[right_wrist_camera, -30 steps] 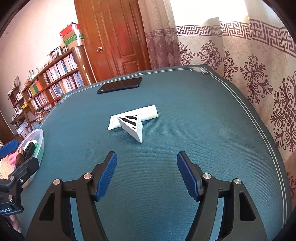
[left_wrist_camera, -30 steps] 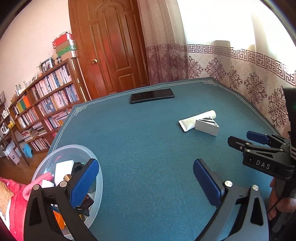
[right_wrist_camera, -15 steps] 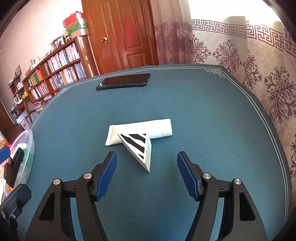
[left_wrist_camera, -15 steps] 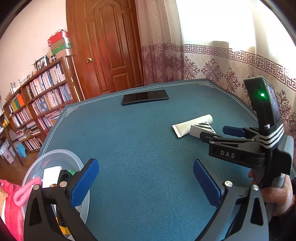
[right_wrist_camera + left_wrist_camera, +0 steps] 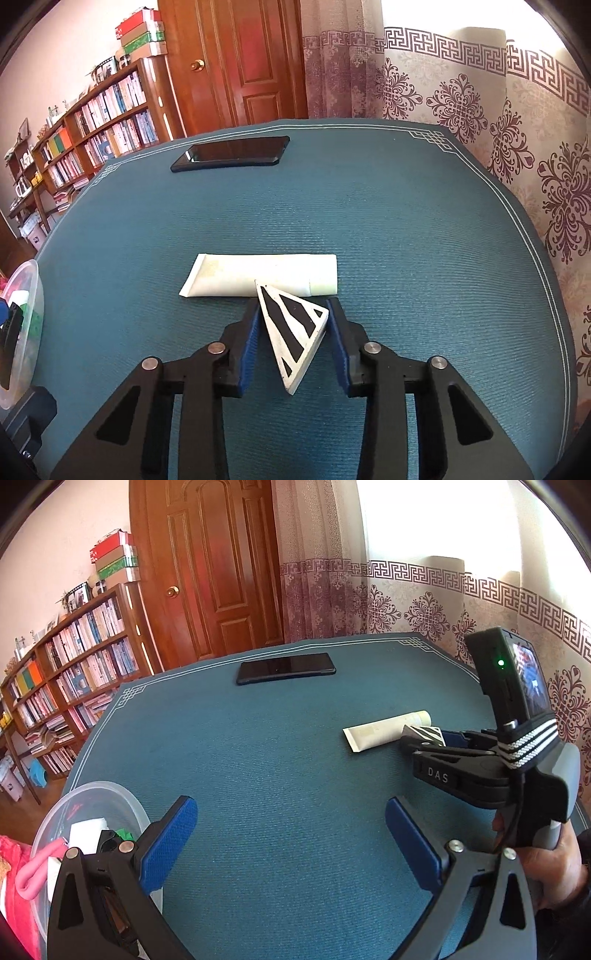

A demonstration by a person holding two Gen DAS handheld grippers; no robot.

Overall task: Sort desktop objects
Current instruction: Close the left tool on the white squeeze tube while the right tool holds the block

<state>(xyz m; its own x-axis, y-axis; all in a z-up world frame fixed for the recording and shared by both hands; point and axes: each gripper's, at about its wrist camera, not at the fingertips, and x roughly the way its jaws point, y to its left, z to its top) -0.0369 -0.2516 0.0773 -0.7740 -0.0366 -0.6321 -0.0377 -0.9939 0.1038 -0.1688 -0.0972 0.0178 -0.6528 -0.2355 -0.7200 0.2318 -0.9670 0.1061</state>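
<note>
Left gripper (image 5: 288,834): my jaws stand wide apart and hold nothing; they hover above bare bench cloth at the near edge.
Container (image 5: 99,797): clear plastic tub at the near left corner of the bench, just beside my left jaw; it holds a white block, a pink looped item and some green and dark pieces that I cannot identify.
Right gripper (image 5: 291,332): my jaws are narrowed around the triangular block, one blue pad (image 5: 251,343) at each flank; the left pad appears to touch, but contact on the right I cannot confirm, nor whether the block is lifted.
Right hand (image 5: 554,864): seen from the left camera, wrapped around the grip handle.
Triangular block (image 5: 295,332): white wedge with black stripes, between my right jaws, its far corner touching or overlapping the tube.
Tube (image 5: 258,275): cream squeeze tube lying flat, crosswise, just beyond the block, cap end to the right.
Phone (image 5: 231,153): black, screen up, lying flat near the far edge, well apart from the tube.
Bench (image 5: 406,240): covered in teal cloth with a white line border.
Background: bookshelf (image 5: 66,675) at left, wooden door (image 5: 218,565), patterned curtain (image 5: 480,103).
</note>
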